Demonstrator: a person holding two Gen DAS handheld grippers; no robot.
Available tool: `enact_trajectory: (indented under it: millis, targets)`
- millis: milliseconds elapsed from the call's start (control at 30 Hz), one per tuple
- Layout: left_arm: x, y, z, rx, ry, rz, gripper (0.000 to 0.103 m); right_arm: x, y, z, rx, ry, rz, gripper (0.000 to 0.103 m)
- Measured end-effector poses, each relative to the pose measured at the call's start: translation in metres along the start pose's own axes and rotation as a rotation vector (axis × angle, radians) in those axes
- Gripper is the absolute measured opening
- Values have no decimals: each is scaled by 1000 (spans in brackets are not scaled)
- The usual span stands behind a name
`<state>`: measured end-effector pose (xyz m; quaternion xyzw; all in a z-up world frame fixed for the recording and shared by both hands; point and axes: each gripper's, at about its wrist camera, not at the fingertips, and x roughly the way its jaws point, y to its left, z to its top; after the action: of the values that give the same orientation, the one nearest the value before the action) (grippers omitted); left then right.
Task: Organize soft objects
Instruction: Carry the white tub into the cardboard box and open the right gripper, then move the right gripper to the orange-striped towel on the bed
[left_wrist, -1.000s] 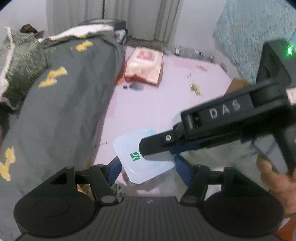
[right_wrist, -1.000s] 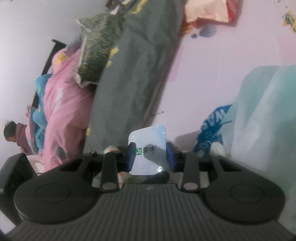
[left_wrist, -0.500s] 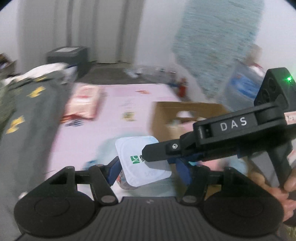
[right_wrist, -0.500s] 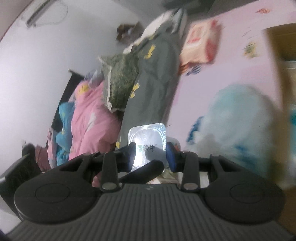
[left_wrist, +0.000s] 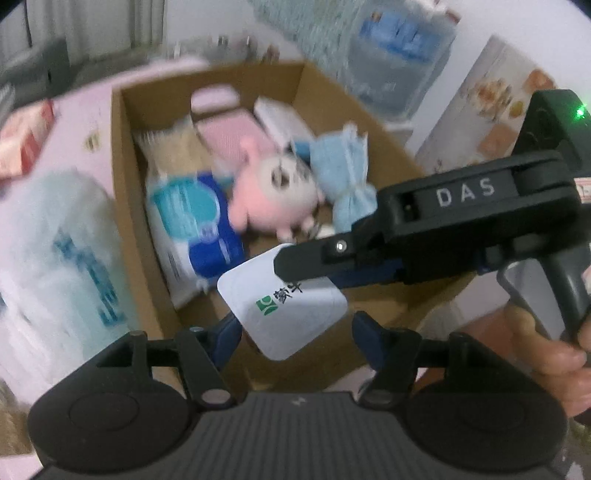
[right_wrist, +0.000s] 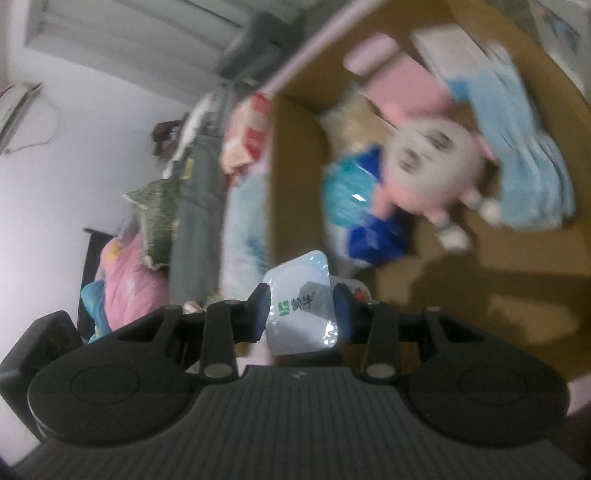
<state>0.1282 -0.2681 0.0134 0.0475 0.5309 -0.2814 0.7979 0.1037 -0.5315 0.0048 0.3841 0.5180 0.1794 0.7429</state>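
Pink floor (left_wrist: 85, 122) under cardboard box (left_wrist: 122, 192), grey bedding (right_wrist: 195, 206) beyond

White letters "DAS" stand on the right gripper (left_wrist: 310, 271) body. The foil-lidded cup (left_wrist: 284, 308), between the fingers, bears a green logo beside dark Chinese characters.

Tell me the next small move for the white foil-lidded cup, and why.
Probably carry the cup a little farther over the open cardboard box, then let go. It hangs at the box's near edge between both grippers' fingers, the right gripper is already opening, and soft toys fill the box.
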Motion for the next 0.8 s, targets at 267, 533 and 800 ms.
enact_trajectory:
  millis: [267, 533, 800]
  targets:
    - [17, 4, -3, -12, 60, 10, 65, 34, -50, 0, 96, 88, 23, 41]
    - [-14, 3, -3, 56, -8, -8, 65, 39, -56, 2, 97, 91, 8, 43]
    - [-58, 42, -23, 20, -56, -42, 67, 41, -57, -5, 120, 96, -12, 42]
